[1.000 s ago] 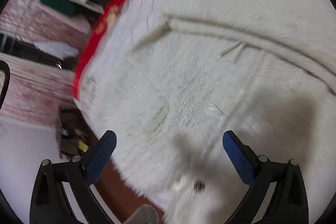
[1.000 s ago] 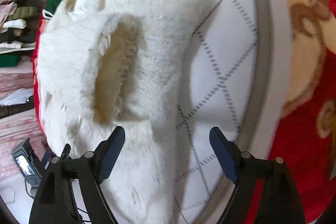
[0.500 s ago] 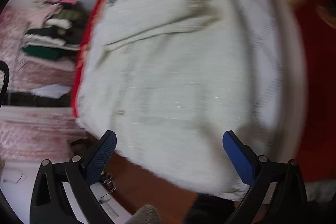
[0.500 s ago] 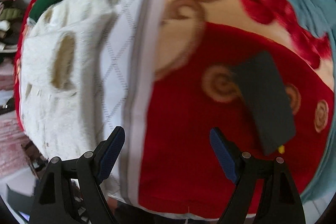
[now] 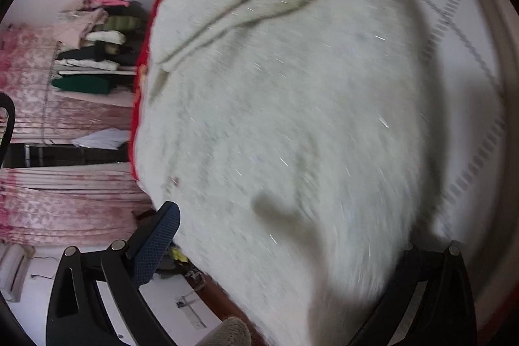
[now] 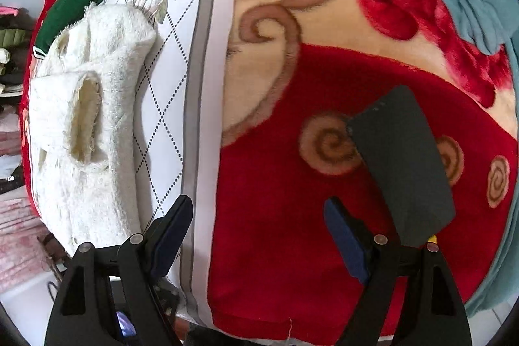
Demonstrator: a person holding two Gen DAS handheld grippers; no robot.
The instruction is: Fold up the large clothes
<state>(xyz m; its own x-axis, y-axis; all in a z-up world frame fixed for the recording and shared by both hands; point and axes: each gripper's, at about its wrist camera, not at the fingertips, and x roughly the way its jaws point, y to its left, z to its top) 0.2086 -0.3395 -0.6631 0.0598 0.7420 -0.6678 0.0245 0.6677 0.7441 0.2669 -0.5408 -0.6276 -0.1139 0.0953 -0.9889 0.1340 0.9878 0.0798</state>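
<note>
The left gripper point(image 5: 292, 248) hangs low over a fluffy white garment point(image 5: 292, 125), its left finger point(image 5: 155, 245) clear of the pile while the fleece hides the right one; whether it grips cannot be told. Only the right wrist view shows the whole bed: the right gripper point(image 6: 259, 235) stands wide apart and empty above a red blanket point(image 6: 275, 232), a dark flat case point(image 6: 402, 164) just beside it. The garment point(image 6: 81, 125) lies folded well to its left on a white quilted sheet point(image 6: 168, 106).
</note>
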